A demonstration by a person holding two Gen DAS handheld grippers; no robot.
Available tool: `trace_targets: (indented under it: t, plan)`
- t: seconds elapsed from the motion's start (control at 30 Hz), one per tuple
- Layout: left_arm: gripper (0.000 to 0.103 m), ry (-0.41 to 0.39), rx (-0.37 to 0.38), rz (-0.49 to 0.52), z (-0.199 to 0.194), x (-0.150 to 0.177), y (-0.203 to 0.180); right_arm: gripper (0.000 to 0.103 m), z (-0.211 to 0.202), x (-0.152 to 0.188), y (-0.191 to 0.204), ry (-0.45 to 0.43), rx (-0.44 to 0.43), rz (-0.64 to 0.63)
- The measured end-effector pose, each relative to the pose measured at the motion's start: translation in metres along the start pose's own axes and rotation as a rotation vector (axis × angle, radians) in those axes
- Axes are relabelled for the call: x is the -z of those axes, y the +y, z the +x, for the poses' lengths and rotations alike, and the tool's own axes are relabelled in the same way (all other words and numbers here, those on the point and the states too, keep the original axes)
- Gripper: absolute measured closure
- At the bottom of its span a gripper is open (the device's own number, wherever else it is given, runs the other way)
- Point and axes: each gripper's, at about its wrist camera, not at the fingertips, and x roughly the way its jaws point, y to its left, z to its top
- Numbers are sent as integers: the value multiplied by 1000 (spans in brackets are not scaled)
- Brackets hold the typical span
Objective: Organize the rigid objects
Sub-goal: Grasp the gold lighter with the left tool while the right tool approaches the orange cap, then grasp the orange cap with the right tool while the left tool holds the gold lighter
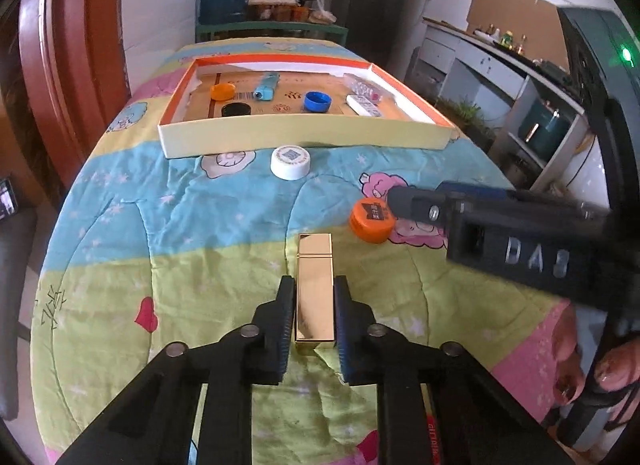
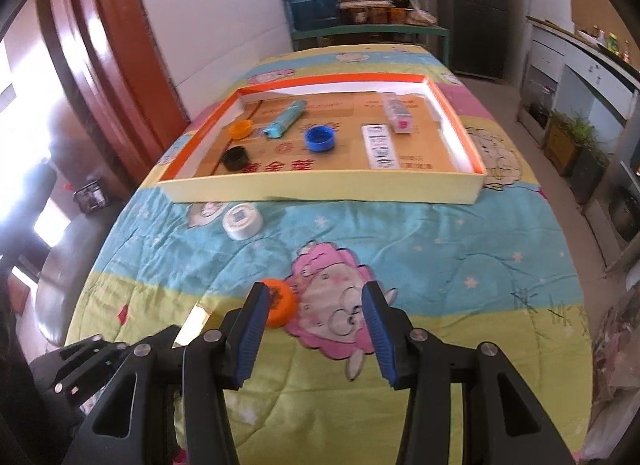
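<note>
Gold rectangular case (image 1: 315,289) lies flat on quilt (image 1: 180,225), on near side of cardboard tray (image 1: 304,135), well apart from it. Long axis points toward tray. Left gripper (image 1: 315,321) clenched on case's near half. Step in hand: pickup. Next move likely: lift, carry over tray's near wall, set down inside. Right gripper (image 2: 316,329) released, empty, orange cap (image 2: 280,301) just beside its left finger.

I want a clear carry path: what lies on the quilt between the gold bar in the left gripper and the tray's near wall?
Only the white cap, just before the tray; otherwise bare quilt beyond the gold bar, per the left wrist view.
</note>
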Motion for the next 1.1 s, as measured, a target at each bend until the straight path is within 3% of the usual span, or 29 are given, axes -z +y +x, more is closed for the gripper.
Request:
trace_targets:
  t: [0.5,0.57,1.1]
  plan:
    - [85,-40,-74,-71,-10,-15,30,57,28,5,28,46,12,-127]
    - [85,-43,-80,-71,-11,-17,32,72,29,5,30,40,27,-142]
    - [85,-66,-80,-60,-11,-31,35,73,24,-4,22,30,6,-112]
